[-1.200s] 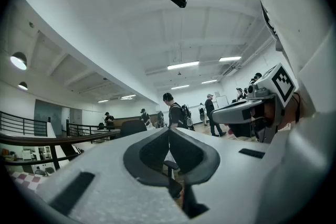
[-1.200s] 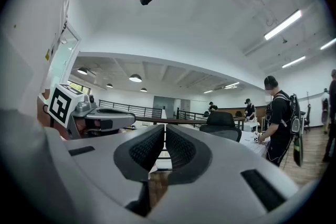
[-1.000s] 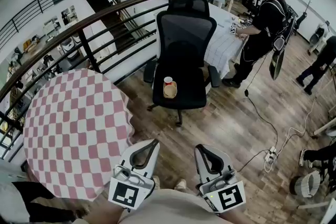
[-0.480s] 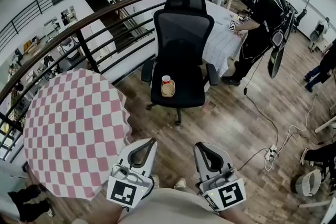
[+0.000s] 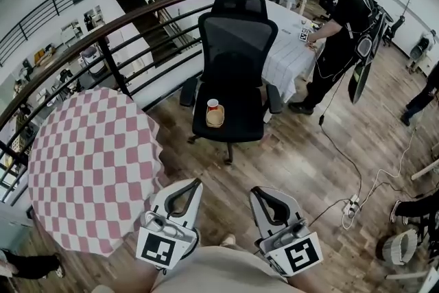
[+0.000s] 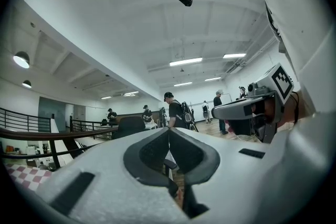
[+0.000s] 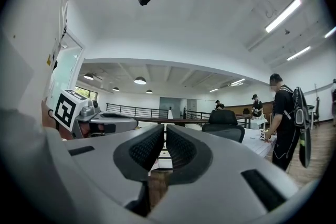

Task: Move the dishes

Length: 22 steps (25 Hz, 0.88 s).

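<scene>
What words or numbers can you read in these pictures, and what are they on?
No words or numbers can be read in any view.
Left gripper: black-and-white square pattern on its cube, no letters.
Right gripper: the same kind of pattern, no letters.
White table: a small square marker, too small to read.
Red cup on the chair: no print shows.

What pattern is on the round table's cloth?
The round tablecloth has pink-and-white checks; head view shows it best.
</scene>
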Tool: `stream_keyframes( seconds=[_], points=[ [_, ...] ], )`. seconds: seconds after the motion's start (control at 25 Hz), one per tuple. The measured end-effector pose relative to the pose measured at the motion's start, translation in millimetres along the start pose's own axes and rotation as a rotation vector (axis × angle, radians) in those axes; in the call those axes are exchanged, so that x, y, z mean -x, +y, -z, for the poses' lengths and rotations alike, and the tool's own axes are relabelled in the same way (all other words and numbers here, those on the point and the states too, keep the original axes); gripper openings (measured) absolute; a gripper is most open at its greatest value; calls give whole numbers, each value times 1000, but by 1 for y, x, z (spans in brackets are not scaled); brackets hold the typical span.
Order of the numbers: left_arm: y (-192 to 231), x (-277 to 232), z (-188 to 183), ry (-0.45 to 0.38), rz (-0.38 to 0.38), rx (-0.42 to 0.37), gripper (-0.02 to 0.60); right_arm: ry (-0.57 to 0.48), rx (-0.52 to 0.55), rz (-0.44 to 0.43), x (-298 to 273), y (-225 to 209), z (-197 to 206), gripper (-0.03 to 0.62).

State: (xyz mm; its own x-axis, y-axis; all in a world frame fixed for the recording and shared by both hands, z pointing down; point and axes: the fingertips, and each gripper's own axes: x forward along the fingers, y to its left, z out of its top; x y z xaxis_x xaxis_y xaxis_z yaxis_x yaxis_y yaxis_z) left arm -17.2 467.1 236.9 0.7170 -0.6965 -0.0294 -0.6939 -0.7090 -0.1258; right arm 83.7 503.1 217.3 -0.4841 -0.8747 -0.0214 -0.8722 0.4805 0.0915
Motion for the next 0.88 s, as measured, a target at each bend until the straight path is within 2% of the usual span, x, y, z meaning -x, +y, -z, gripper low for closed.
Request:
stream_keyframes(
  seconds=[0.2,0.48,0.72,0.88],
  points=[
    [-18,-10,-3,2,-10,-16,15,-2,2,9,12,-23,4,28],
    [-35,-15,0,24,-26,-25,15,-7,4,-34,21,-33,10,28],
    [-32,-30,7,24,-39,-18,15,8,-21,-59,14,-44,21,28],
    [-20,-46,13,16,-29,-41,15,-1,-27,-71,-5,-52,27,28]
  ],
)
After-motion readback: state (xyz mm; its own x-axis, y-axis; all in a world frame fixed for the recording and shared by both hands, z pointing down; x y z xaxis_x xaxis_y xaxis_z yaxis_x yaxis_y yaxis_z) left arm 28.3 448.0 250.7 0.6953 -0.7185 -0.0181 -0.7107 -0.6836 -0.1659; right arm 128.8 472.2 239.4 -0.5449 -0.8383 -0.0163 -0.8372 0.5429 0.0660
